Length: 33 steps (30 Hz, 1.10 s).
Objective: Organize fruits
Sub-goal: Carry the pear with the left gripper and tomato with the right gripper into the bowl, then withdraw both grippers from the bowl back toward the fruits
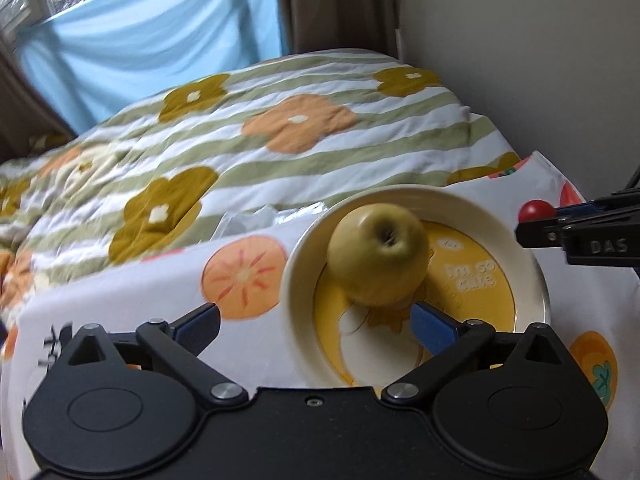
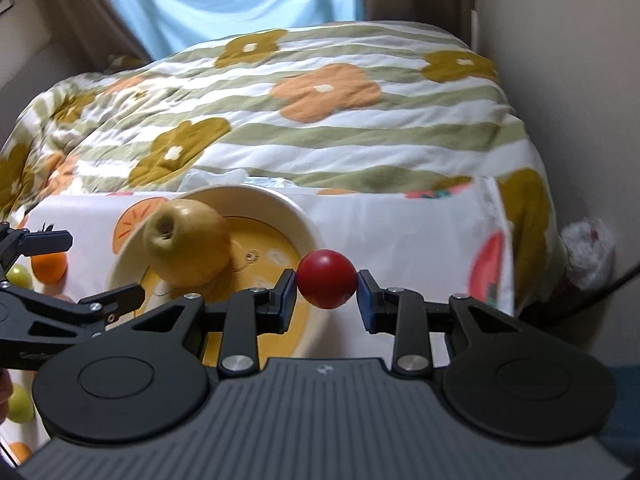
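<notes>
Apple (image 1: 378, 254) rests in bowl (image 1: 294, 264); left gripper (image 1: 316, 322) gapes empty. Right gripper (image 2: 327, 292) clamps tomato (image 2: 327, 278) beside bowl; next, lower and release inside.

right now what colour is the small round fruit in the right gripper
Red; the fruit shows best in the right wrist view, pinched in the right gripper.

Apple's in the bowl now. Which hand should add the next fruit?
Right. The right gripper is shut on the red fruit beside the bowl. The left gripper is open and empty near the apple.
</notes>
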{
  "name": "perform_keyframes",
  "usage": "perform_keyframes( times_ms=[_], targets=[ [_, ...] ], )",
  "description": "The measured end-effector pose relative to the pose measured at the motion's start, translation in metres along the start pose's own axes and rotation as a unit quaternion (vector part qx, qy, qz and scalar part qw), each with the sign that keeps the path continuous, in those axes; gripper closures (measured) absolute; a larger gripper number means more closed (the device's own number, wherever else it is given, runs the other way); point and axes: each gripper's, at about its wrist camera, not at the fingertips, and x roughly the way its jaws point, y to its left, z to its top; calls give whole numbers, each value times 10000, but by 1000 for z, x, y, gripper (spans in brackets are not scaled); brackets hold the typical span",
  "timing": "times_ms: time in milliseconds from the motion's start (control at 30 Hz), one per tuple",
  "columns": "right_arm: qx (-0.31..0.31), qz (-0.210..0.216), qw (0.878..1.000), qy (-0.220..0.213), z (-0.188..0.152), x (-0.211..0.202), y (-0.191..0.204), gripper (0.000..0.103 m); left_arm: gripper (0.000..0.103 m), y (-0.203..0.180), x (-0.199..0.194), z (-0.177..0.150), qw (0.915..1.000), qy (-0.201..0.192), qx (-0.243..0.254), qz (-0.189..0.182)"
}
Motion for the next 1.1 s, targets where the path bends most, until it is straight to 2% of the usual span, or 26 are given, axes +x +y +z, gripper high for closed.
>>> perform_keyframes(
  times_ms=[233, 400, 467, 533, 600, 800, 1100],
  targets=[
    [-1267, -23, 9919, -41, -3, 29, 37, 56, 0, 14, -15, -15, 9994, 106, -294, 148],
    [-1559, 113, 9877, -36, -7, 42, 46, 55, 0, 20, -21, -26, 9988, 159, -381, 252],
    [-1655, 66, 9861, -145, -9, 41, 49, 45, 0, 23, -24, -28, 9986, 159, -439, 259],
    [-1709, -63, 9849, -270, -12, 37, 50, 14, 0, 24, -27, -30, 9984, 142, -461, 281],
    [-1711, -116, 9844, -399, -15, 31, 49, 3, 0, 25, -30, -33, 9984, 122, -481, 267],
    [-1454, 21, 9888, -337, -20, 17, 41, 3, 0, 20, -41, -36, 9983, 69, -521, 234],
    [-1048, 83, 9929, -553, -26, -25, 32, 3, 0, 11, -78, -42, 9971, -258, -644, 324]
  ],
)
